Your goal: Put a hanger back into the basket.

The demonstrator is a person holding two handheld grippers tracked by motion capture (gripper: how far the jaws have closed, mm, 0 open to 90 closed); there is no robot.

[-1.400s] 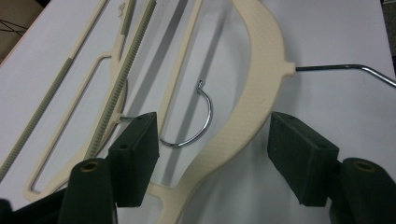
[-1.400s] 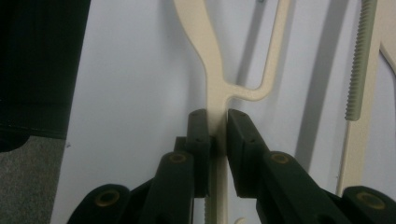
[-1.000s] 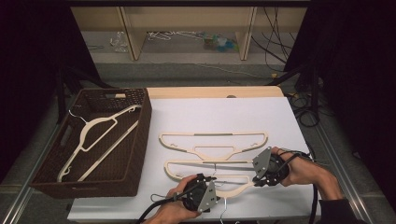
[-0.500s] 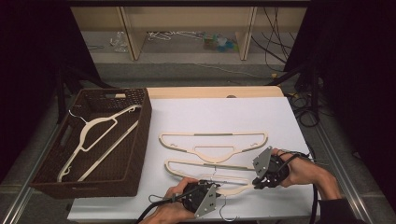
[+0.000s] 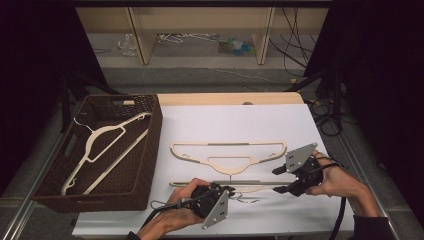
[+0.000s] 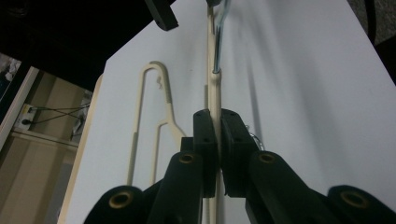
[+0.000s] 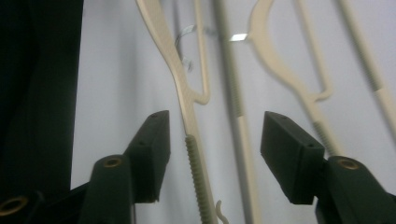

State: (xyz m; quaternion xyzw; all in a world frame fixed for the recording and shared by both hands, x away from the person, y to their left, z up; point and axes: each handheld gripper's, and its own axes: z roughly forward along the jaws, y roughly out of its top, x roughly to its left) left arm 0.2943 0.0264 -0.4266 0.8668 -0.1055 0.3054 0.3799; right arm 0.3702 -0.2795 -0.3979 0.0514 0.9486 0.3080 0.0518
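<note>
The near cream plastic clothes hanger with a metal hook (image 5: 235,183) lies at about six o'clock on the white table (image 5: 240,125), edge-on to the high view, just this side of a second cream plastic hanger (image 5: 229,152) that lies flat near the table's middle.

The left claw (image 5: 220,191), at six o'clock by the near edge, has just been closing and is now clamped tight on the near hanger. In the left gripper view its two black pads press from both sides on the hanger's thin cream arm (image 6: 215,107), with no gap showing between pad and plastic.

The right claw (image 5: 282,179), at about four o'clock, has just been opening. In the right gripper view its pads stand well apart, with the ribbed end of the near hanger's arm (image 7: 194,154) and its lower bar between them, touching neither pad. It holds nothing.

At nine o'clock a dark brown woven basket (image 5: 150,150) sits at the table's left edge, with a third cream hanger (image 5: 107,150) lying slantwise inside it.
</note>
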